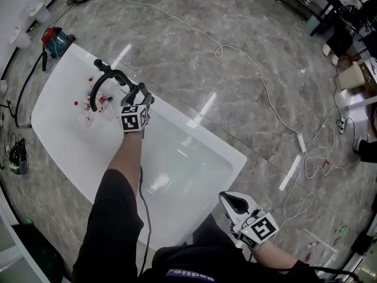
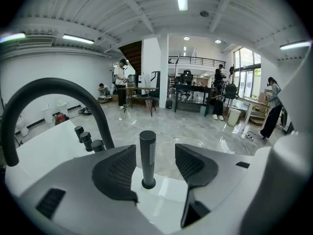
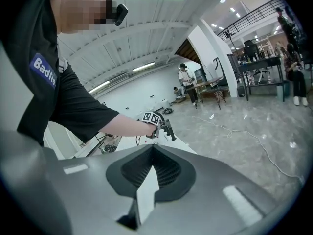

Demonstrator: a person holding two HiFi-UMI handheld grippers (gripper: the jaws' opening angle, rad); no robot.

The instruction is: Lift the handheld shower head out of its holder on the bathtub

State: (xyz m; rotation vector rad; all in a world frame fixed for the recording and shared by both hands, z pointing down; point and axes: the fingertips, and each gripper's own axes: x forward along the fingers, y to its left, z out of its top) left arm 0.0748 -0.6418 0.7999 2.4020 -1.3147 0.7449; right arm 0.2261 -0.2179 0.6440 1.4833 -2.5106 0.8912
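The lift has not begun. The left gripper (image 2: 156, 166) has its jaws spread wide, and the handheld shower head (image 2: 147, 153) stands upright between them. Neither pad touches it, and it sits in its holder (image 2: 148, 183) on the bathtub (image 2: 164, 202) rim. Closing and raising are left to do. The right gripper (image 3: 151, 166), pressed together and empty, hangs well apart. Beyond the left jaw arches the faucet spout (image 2: 54, 84). Any hose is hidden.

I'm watching a white bathtub (image 1: 227, 153) sitting on the grey marble floor (image 1: 235, 58). A black arched faucet (image 2: 54, 84) is rising from its rim. Three black knobs (image 2: 85, 138) are standing just beside the faucet, and the handheld shower head (image 2: 147, 158) is standing upright near it. Small red bits (image 1: 94, 104) are lying in the basin below the faucet.
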